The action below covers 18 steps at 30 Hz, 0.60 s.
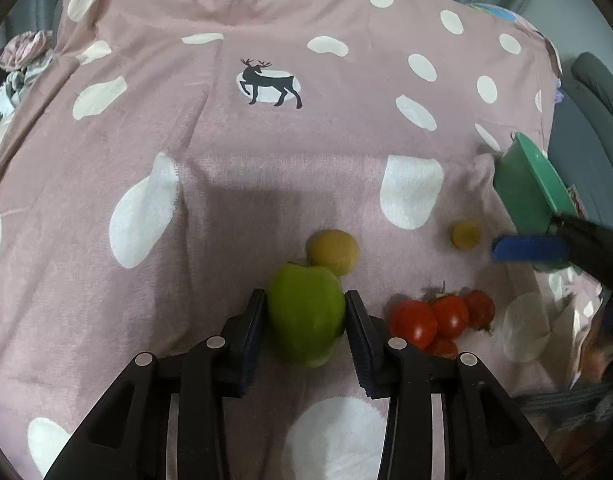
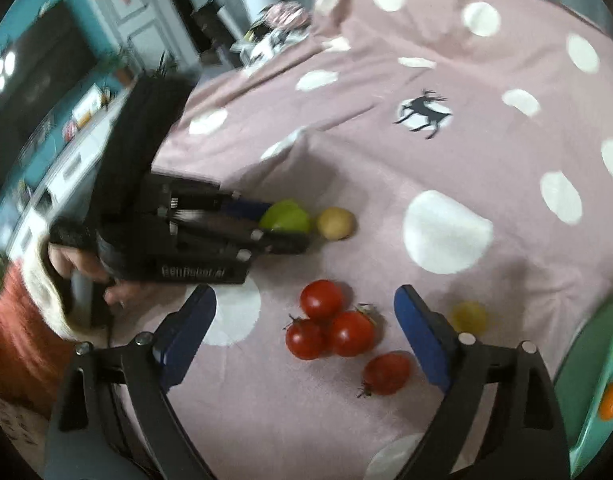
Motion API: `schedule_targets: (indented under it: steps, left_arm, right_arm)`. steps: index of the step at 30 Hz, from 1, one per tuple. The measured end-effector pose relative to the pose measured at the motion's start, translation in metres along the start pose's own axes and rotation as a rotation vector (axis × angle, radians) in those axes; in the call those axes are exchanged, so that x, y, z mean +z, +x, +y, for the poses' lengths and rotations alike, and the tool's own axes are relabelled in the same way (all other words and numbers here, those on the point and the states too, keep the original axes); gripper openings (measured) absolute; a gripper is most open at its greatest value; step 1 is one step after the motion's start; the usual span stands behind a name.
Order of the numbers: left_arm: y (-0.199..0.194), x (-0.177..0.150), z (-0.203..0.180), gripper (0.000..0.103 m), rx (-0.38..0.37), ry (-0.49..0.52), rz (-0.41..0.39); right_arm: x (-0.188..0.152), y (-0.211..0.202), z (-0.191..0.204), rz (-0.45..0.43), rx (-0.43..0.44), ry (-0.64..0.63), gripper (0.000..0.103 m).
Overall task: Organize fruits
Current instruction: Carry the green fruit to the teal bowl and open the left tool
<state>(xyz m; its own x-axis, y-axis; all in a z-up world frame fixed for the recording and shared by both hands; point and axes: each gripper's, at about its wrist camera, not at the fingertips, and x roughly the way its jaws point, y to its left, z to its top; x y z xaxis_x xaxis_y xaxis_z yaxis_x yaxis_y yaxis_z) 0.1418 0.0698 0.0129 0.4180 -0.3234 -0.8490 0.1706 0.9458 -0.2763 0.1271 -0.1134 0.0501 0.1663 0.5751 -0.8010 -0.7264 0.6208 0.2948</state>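
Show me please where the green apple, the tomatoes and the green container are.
green apple [image 1: 306,316], left wrist view, middle of its skin.
tomatoes [image 2: 330,330], right wrist view, middle of the cluster.
green container [image 1: 522,184], left wrist view, its outer wall.

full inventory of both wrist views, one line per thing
apple: 1, green, between left gripper's pads
potato: 1, tan, touching apple's far side
tomatoes: 4, red, cloth, in front of right gripper
small fruit: 1, yellow, near tray
tray: 1, green, cloth's right edge
cloth: 1, pink, white dots
left gripper: 1, black, shut on apple
right gripper: 1, blue pads, open, empty
hand: 1, holding left gripper
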Motion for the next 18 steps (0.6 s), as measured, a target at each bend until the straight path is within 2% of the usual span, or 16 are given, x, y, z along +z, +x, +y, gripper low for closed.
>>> schedule_targets:
  steps: [4,7,10,12,16,18]
  left_arm:
    - [-0.005,-0.007,0.000,0.041,-0.006,0.015,0.001]
    - [-0.007,-0.010,0.001,0.041,-0.003,0.023,-0.002]
    - [-0.007,-0.008,0.004,0.041,-0.014,-0.001,-0.004]
    - [-0.006,-0.006,0.006,0.041,-0.025,-0.004,-0.010]
    - [-0.006,-0.006,0.006,0.040,-0.021,0.002,-0.015]
    - [-0.006,-0.006,0.005,0.040,-0.020,-0.001,-0.010]
  right_arm:
    - [0.009,0.001,-0.033,-0.034,0.064,0.214,0.092]
    - [0.027,0.029,-0.043,0.015,0.137,0.343,0.091]
    - [0.046,0.058,-0.033,0.062,0.161,0.366,0.082]
    - [0.048,0.070,-0.026,0.110,0.150,0.403,0.073]
    - [0.054,0.090,-0.023,0.146,0.122,0.455,0.063]
    - [0.056,0.100,-0.021,0.150,0.118,0.469,0.053]
